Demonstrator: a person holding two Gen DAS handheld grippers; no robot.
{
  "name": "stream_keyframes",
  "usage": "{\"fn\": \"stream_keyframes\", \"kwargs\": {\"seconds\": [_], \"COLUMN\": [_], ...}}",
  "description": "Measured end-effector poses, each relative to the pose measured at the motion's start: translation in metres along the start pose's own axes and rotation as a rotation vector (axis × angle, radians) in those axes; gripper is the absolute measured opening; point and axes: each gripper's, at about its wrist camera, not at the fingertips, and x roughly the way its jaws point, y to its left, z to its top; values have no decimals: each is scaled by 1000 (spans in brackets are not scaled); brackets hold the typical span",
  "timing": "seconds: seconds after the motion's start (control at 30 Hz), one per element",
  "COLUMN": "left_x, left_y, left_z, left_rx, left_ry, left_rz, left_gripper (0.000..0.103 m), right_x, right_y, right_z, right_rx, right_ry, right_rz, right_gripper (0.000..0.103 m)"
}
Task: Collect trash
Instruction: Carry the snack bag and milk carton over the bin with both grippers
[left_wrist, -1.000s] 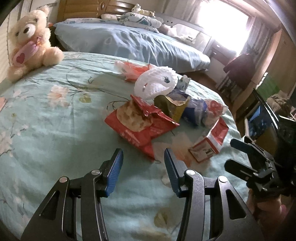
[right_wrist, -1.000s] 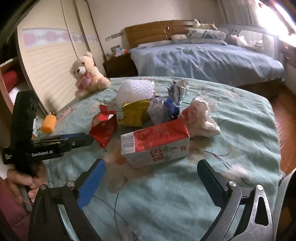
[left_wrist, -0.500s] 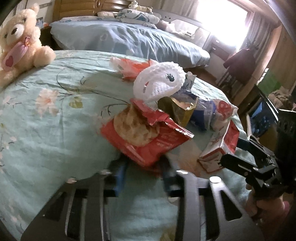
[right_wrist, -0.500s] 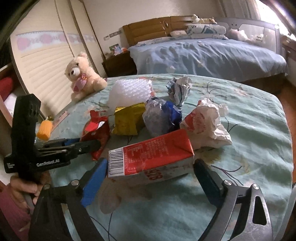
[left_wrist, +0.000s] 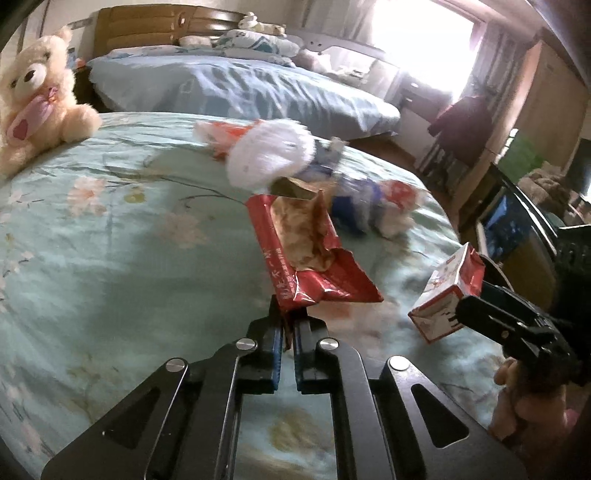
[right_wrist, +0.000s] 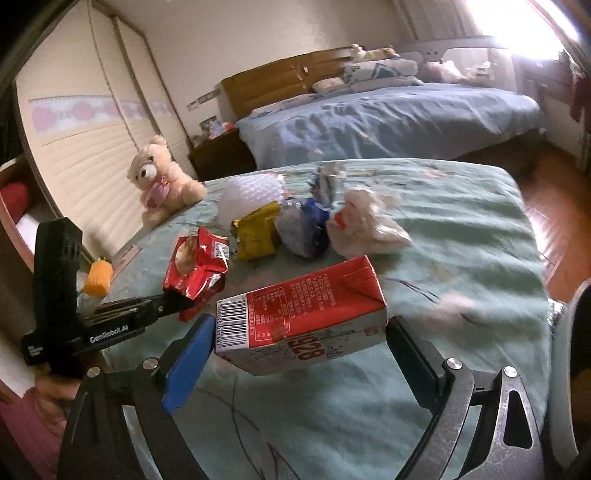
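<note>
Left claw (left_wrist: 289, 320), low in the centre of its own frame, is clamped on the near edge of the torn red snack wrapper (left_wrist: 306, 254), which rises toward mid-frame above the floral bedspread (left_wrist: 110, 258). Right claw (right_wrist: 299, 347), across the bottom of its frame, grips the red and white drink carton (right_wrist: 303, 314) end to end, blue pad at the barcode end. Behind, around the frame's centre, lie a yellow wrapper (right_wrist: 256, 236), a blue bag (right_wrist: 304, 230) and a crumpled white bag (right_wrist: 365, 225). At mid-left sits a teddy bear (right_wrist: 159, 181).
</note>
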Motion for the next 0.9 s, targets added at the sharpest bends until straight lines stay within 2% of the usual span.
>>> {"fn": "stream_keyframes", "kwargs": {"seconds": [0.43, 0.9], "left_x": [2, 16], "left_y": [-73, -153], "left_z": [-10, -10], "left_rx": [118, 240], "left_ry": [25, 62], "left_rz": [-117, -224], "left_gripper": [4, 4], "right_x": [-66, -118], "right_y": [-50, -107], "right_z": [-27, -57], "right_rx": [165, 349], "right_ry": [-76, -130], "right_rz": [-111, -234], "right_gripper": [93, 93]}}
